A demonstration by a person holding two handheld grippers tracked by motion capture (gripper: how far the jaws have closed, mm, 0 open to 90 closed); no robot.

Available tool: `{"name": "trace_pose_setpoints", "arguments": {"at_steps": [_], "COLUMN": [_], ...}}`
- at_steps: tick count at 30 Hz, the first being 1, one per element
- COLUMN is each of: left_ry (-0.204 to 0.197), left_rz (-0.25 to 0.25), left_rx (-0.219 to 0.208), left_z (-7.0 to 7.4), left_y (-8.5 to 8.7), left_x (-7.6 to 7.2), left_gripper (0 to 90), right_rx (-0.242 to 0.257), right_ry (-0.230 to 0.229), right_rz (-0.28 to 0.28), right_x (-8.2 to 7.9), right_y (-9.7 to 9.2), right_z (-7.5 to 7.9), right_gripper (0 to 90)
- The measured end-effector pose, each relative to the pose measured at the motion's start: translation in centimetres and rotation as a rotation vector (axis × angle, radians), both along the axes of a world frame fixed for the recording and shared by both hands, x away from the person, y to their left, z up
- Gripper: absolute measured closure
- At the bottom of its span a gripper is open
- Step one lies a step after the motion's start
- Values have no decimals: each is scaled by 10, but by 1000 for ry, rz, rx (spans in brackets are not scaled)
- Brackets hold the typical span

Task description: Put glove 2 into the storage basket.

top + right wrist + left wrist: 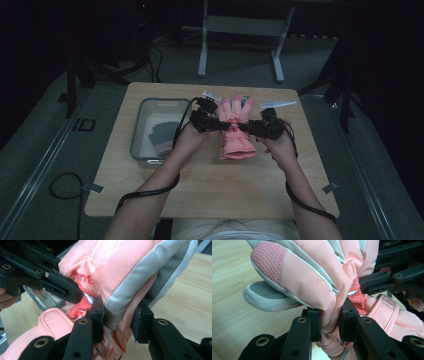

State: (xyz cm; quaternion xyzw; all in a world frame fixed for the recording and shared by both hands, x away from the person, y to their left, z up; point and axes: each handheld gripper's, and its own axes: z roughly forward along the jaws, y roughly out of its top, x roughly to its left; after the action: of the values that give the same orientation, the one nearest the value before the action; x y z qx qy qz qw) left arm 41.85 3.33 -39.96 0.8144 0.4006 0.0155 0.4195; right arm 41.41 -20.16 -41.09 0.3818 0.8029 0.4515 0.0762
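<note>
Two grippers pinch glove [235, 131] | pink, grey-trimmed, bunched at wrist

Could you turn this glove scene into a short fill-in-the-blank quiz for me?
1. Both grippers are shut on a pink ____.
2. The left gripper and right gripper pinch it from opposite ____.
3. The grey tray holds a folded grey and pink glove and sits on the wooden ____.

Missing words: glove; sides; table.
</note>
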Motion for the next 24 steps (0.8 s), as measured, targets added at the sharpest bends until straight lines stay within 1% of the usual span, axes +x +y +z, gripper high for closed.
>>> {"name": "trace_pose_setpoints", "arguments": {"at_steps": [1,2,3,4,6,7,8,9,10,12,19,20,22,23,24], "left_ry": [-7,-7,-10,-12,-12,-16,-16,-17,-18,-21,-24,-22,-22,-22,-20], "left_rz": [13,13,17,21,27,35,35,41,47,56,87,90,105,105,115], "left_rx": [-4,-4,-1,-7,-4,2,2,3,2,5,8,7,7,7,9], "left_z": [5,5,9,10,12,16,16,18,19,22,29,29,30,30,31], "left_y": [6,6,12,15,18,23,23,26,29,35,55,58,67,67,73], "left_x": [-1,-1,-1,-1,-2,-3,-3,-3,-4,-5,-7,-8,-9,-9,-10], "left_gripper": [743,744,743,743,743,743,743,743,743,743,743,743,743,743,743], "right_rx": [0,3,0,0,3,1,1,1,1,-3,-5,-6,-4,-4,-3], "right_ry": [-7,-10,-12,-14,-15,-17,-17,-19,-19,-23,-26,-24,-23,-23,-19], "right_rz": [4,5,13,16,21,31,31,40,40,55,80,88,97,97,106], "right_x": [1,2,3,4,4,5,5,7,7,9,13,14,15,15,17], "right_y": [6,9,12,14,17,23,23,29,29,38,56,63,69,69,75], "right_z": [5,7,9,12,13,17,17,20,20,24,30,32,32,32,33], "right_gripper": [663,663,663,663,663,663,663,663,663,663,662,662,663,663,663]}}
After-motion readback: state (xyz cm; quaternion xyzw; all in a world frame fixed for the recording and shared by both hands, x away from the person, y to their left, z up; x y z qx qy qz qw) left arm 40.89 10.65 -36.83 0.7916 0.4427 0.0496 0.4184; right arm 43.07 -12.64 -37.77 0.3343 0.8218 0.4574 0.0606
